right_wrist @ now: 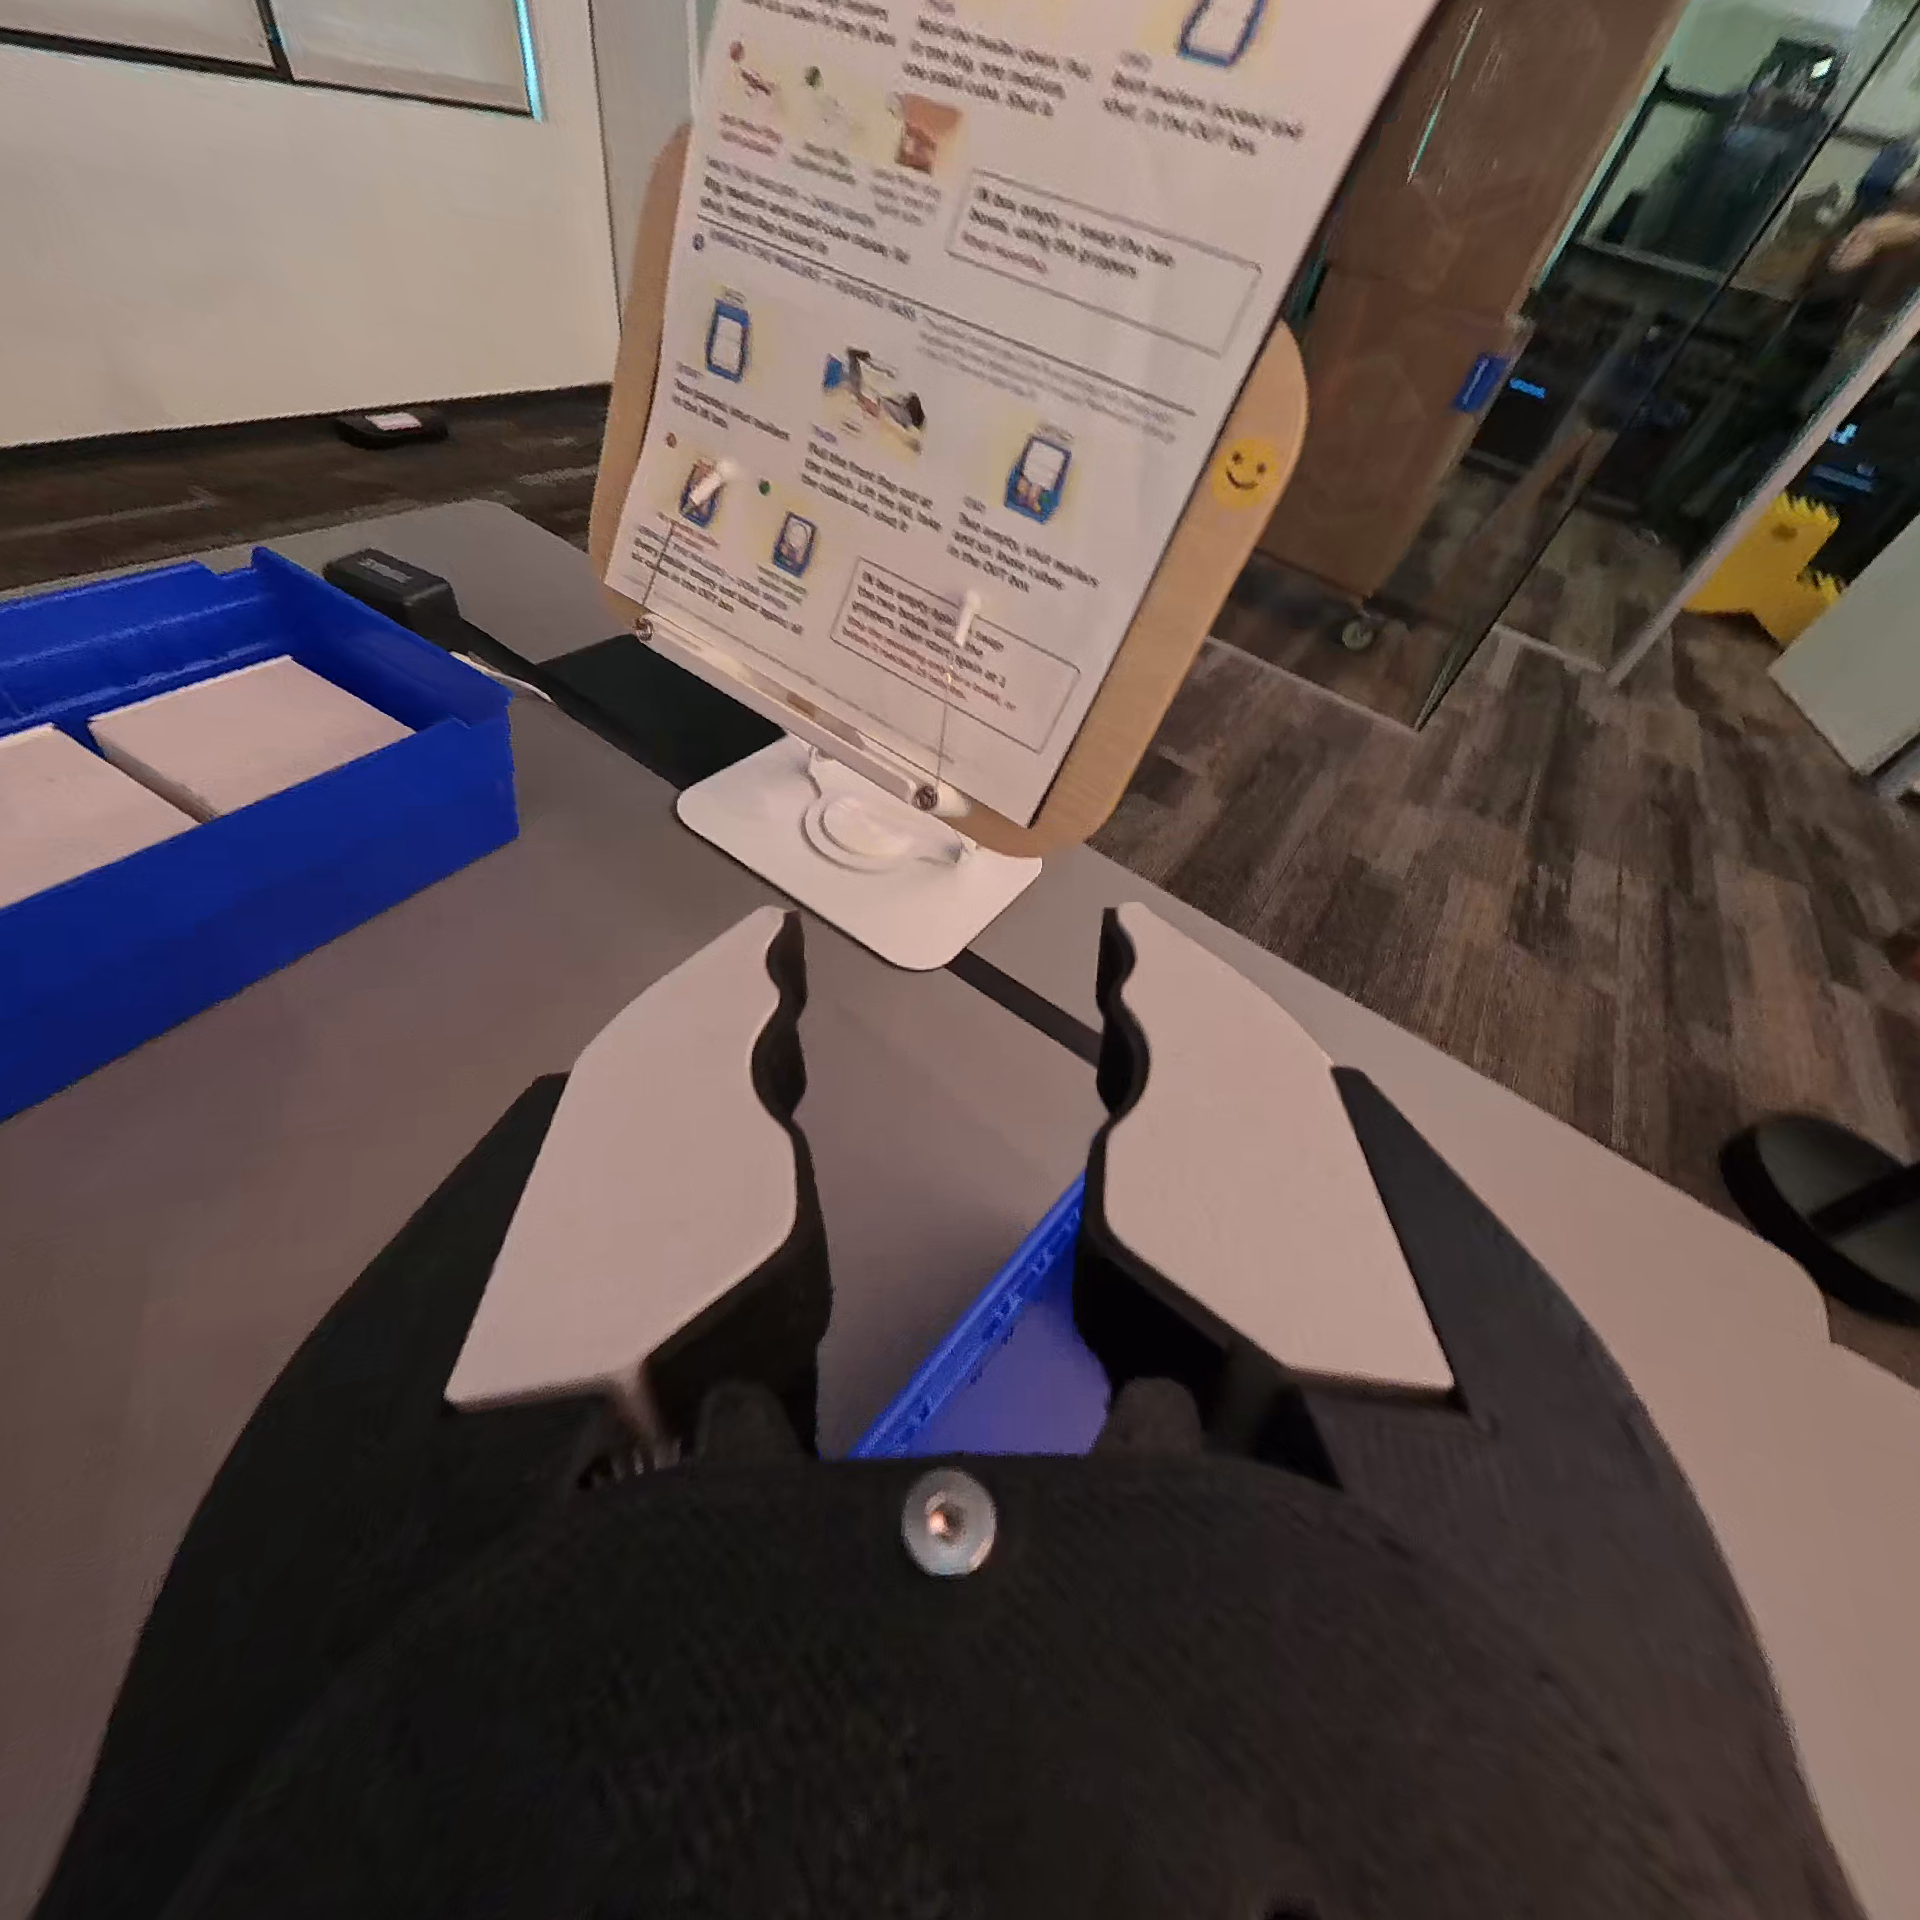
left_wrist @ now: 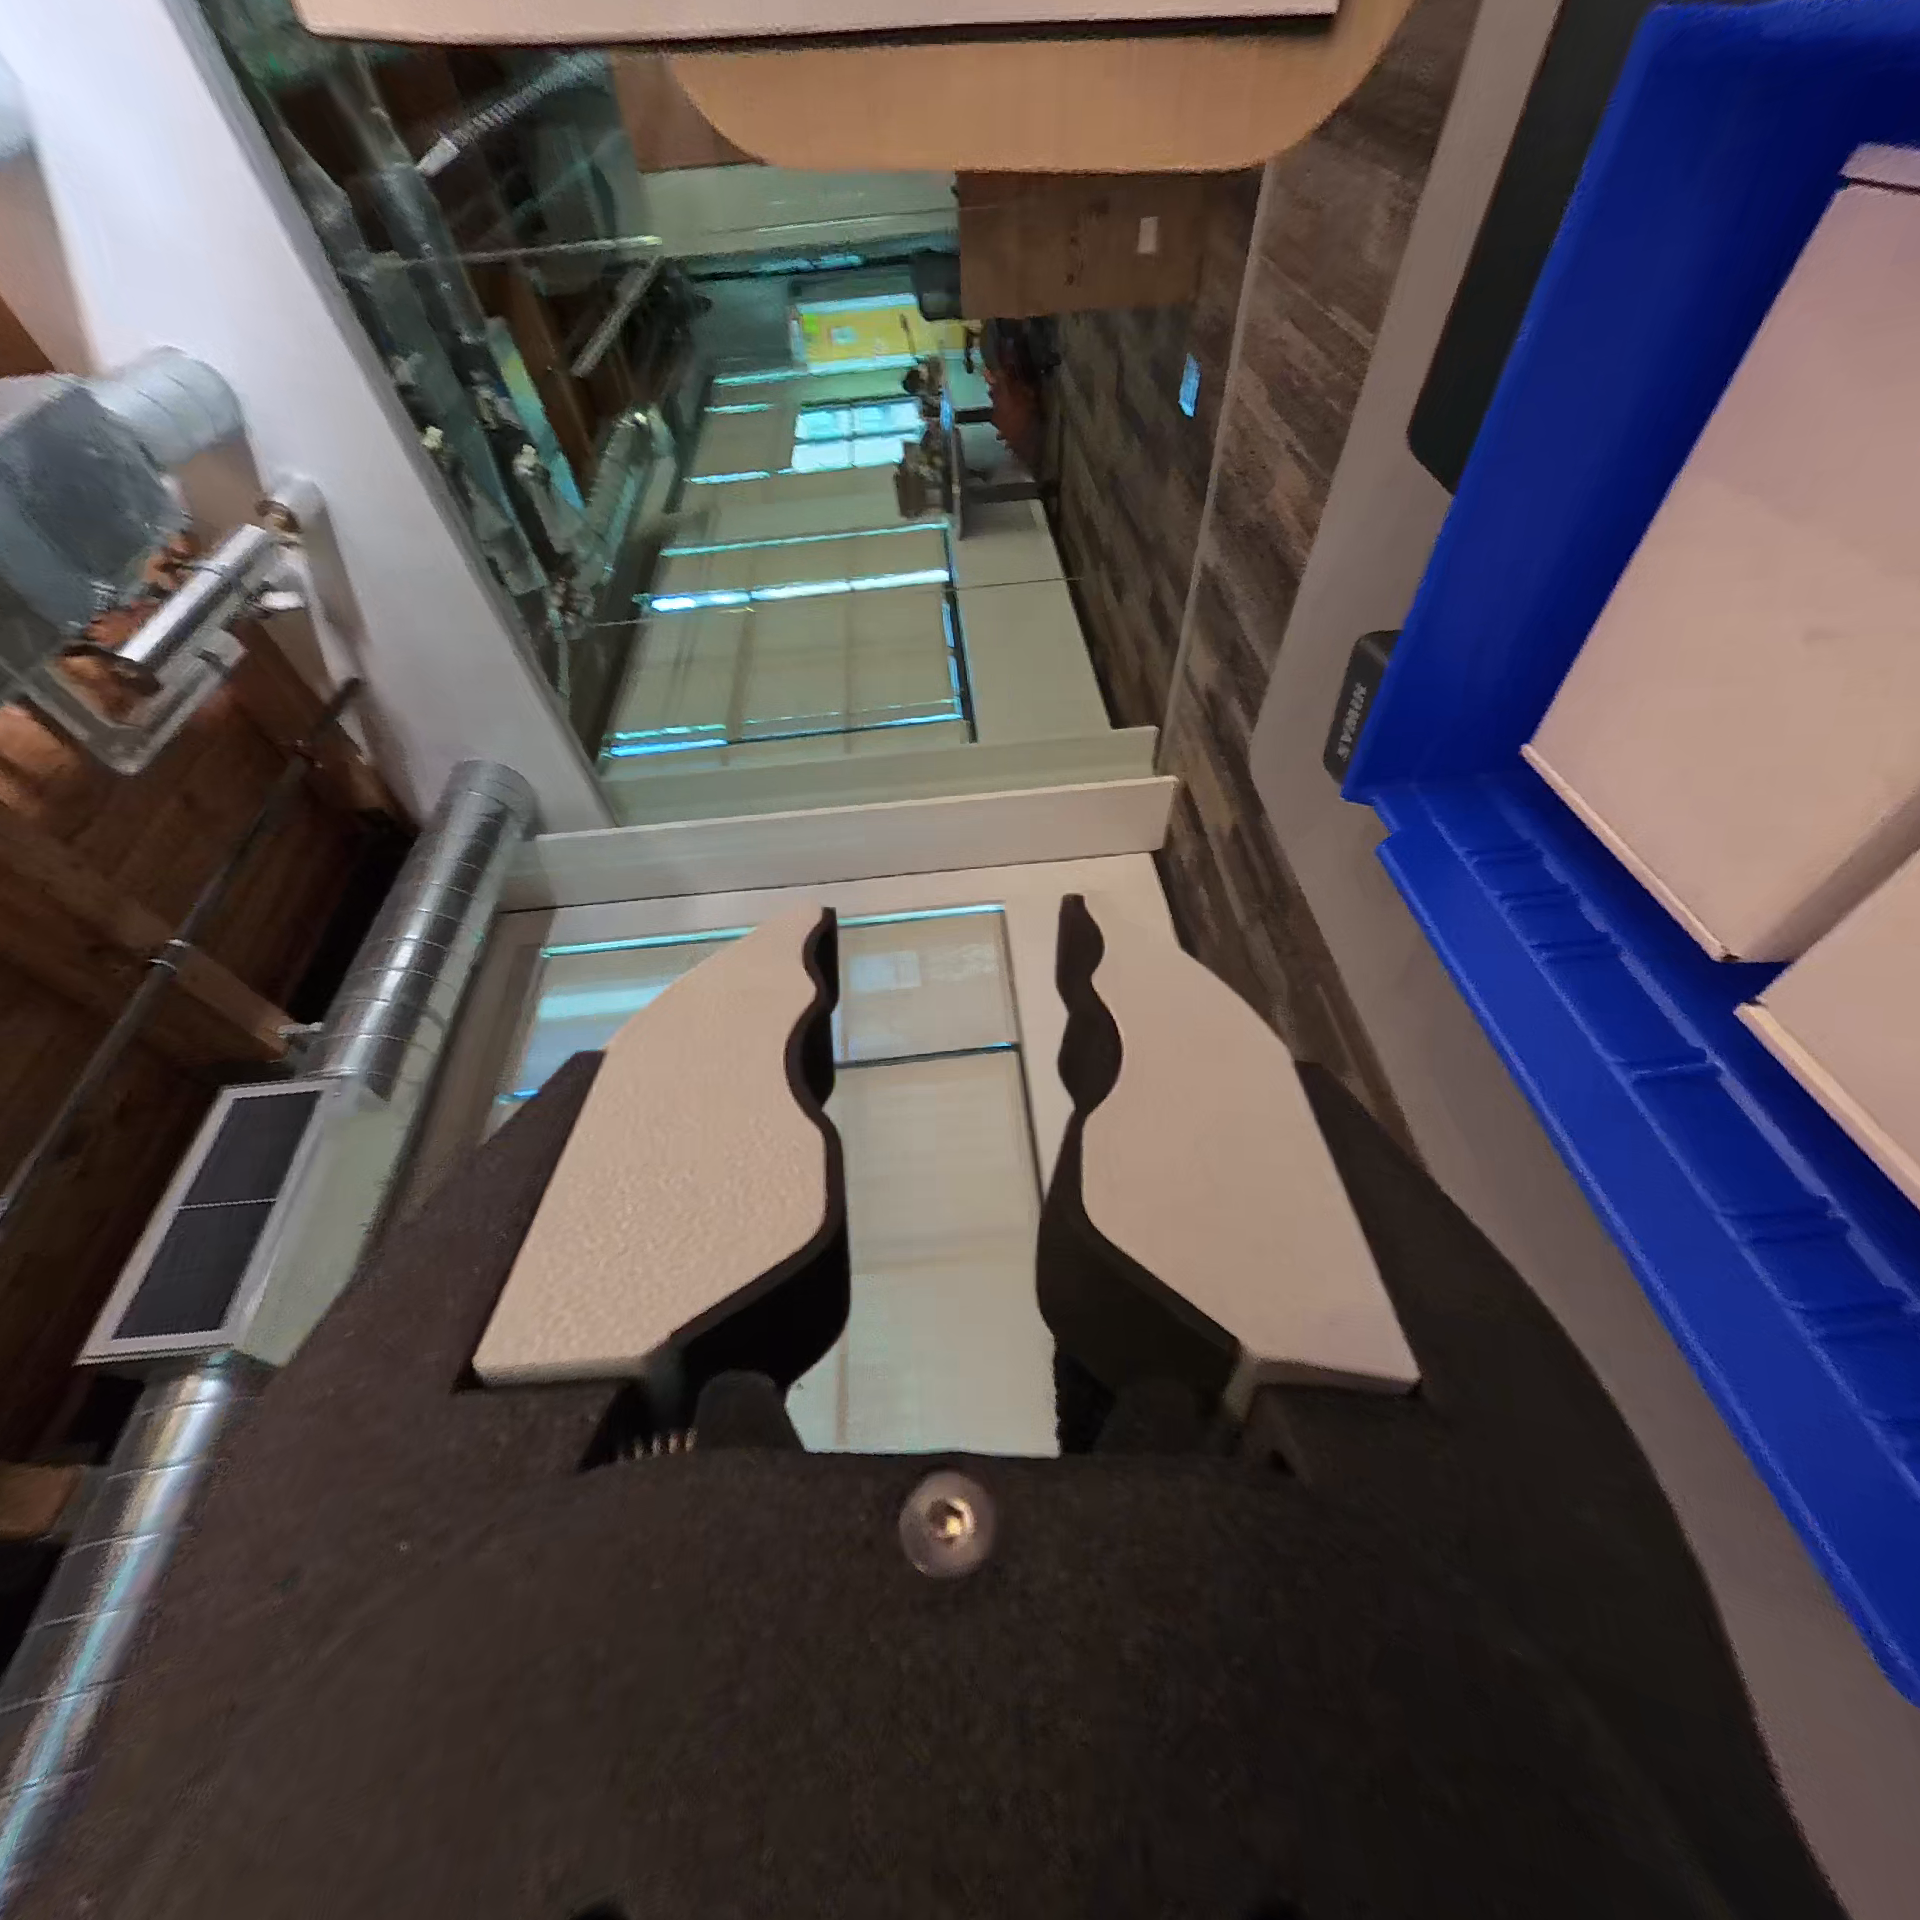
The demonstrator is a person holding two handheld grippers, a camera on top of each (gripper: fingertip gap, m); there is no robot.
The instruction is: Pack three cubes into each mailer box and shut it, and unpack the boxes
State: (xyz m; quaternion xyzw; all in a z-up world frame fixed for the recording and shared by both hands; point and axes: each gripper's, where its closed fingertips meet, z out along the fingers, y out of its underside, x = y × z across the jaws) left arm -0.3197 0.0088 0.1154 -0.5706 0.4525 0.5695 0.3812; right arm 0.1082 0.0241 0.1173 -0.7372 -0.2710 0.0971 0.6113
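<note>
Two shut white mailer boxes lie side by side in a blue bin at the left of the grey table. In the left wrist view, which is rolled sideways, the same bin with a white box is at the right edge. My left gripper is open and empty, held in the air and pointing at the room. My right gripper is open and empty above the table. The corner of a second blue bin shows under it. No cubes are in view.
A paper instruction sheet on a wooden board with a white stand rises at the table's far side. A black device and a black strip lie behind the bin. The table edge and wood floor are at the right. The grippers' ends are close to 45 cm from one another.
</note>
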